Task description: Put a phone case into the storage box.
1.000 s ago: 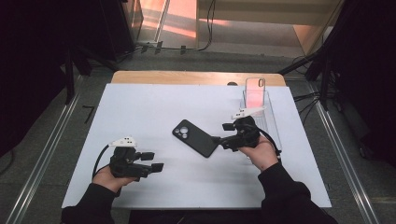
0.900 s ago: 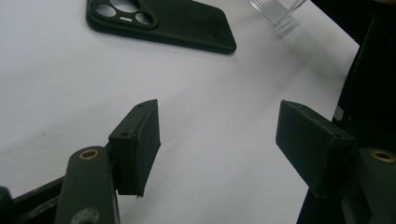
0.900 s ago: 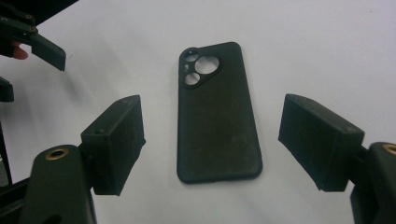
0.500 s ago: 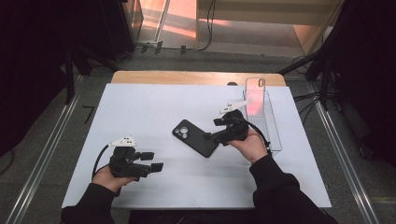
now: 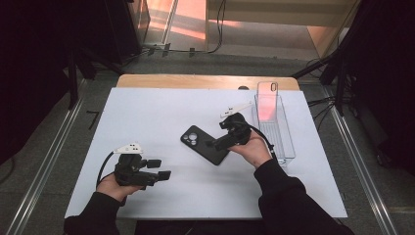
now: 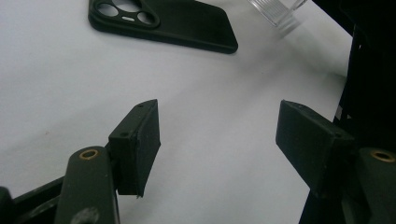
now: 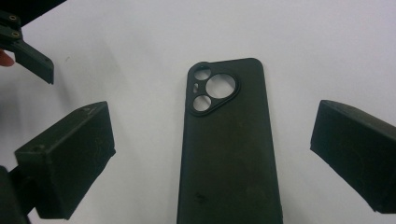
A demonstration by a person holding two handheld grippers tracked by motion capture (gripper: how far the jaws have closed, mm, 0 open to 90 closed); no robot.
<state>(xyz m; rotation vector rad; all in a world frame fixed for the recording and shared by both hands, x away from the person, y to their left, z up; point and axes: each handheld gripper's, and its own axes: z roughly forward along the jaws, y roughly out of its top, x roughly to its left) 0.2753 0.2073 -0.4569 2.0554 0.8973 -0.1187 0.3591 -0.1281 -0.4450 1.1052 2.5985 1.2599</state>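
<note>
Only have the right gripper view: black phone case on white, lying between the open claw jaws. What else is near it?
Observer: A clear bin stands just right of the right claw, whose jaws have just been opening, with the black phone case lying between them, not pinched.
Operator: Anything in the bin?
Observer: A clear phone case stands upright at its far end.
Operator: Where is the left claw?
Observer: The left claw sits at the near left of the white mat, open, with nothing between its jaws.
</note>
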